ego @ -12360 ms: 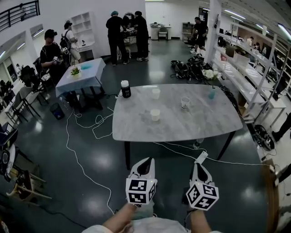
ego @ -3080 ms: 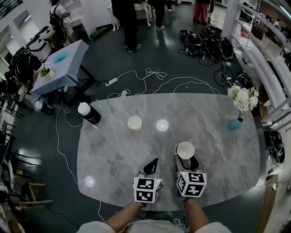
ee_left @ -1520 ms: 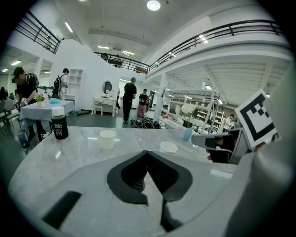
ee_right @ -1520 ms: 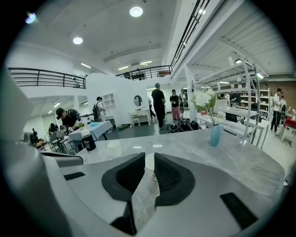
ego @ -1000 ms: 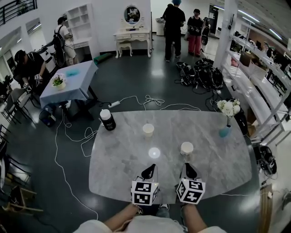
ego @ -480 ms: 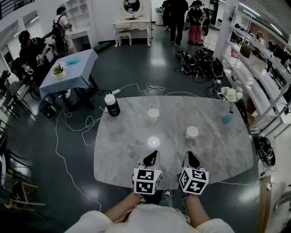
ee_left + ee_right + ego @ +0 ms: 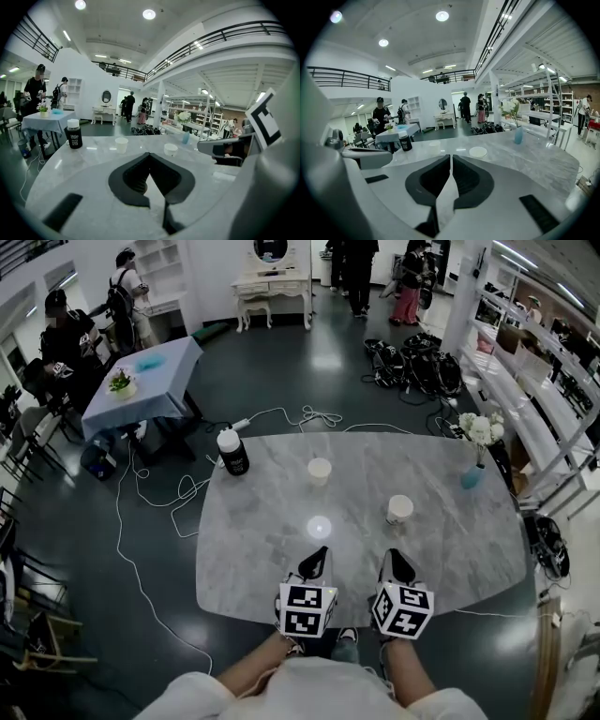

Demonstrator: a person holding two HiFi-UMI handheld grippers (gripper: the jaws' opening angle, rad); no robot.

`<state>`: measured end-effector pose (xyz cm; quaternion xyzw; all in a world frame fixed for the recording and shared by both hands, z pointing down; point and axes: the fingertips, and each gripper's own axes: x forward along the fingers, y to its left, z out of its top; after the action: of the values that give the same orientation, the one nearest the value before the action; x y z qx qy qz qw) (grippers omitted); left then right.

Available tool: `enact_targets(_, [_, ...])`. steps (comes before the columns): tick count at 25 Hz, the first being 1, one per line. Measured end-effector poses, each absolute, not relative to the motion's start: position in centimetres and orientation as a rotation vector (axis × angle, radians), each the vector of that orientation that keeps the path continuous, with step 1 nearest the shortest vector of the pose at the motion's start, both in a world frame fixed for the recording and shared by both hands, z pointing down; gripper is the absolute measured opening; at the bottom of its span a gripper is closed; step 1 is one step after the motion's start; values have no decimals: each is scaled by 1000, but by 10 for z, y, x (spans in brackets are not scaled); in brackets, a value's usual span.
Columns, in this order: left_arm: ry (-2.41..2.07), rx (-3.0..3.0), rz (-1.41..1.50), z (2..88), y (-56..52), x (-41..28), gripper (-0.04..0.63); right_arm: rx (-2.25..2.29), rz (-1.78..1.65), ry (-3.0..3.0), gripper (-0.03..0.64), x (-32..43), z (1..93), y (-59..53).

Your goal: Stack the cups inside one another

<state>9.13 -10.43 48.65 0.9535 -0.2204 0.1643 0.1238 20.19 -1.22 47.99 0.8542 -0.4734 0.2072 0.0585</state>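
Two white paper cups stand on the grey marble table [image 7: 253, 549]. The far cup [image 7: 320, 470] is near the middle back and the nearer cup [image 7: 399, 509] is to the right. My left gripper [image 7: 318, 557] hovers over the front edge, shut and empty, with the far cup [image 7: 122, 144] well ahead of it. My right gripper [image 7: 397, 559] is beside it, also shut and empty, and the nearer cup [image 7: 478, 152] lies a short way beyond its tips. Neither gripper touches a cup.
A dark bottle with a white cap [image 7: 232, 452] stands at the table's back left corner. A blue vase with white flowers [image 7: 472, 474] stands at its right edge. Cables lie on the floor to the left of and behind the table. People stand far back in the room.
Both grippers have stayed shut and empty, shifting only slightly over the front edge. The cups have not moved. The head view has shifted a little.
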Motion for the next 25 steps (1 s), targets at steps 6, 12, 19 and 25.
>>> enact_targets(6, [-659, 2757, 460, 486, -110, 95, -6, 2576, 631, -1441, 21, 207, 480, -16])
enact_targets(12, [-665, 2756, 466, 488, -109, 104, -5, 2569, 635, -1453, 20, 216, 482, -16])
enact_targets(19, [-710, 2719, 485, 496, -119, 105, -5, 2544, 678, -1523, 21, 219, 489, -30])
enact_targets(25, [-841, 2648, 491, 504, -149, 91, -5, 2456, 708, -1612, 21, 218, 499, -66])
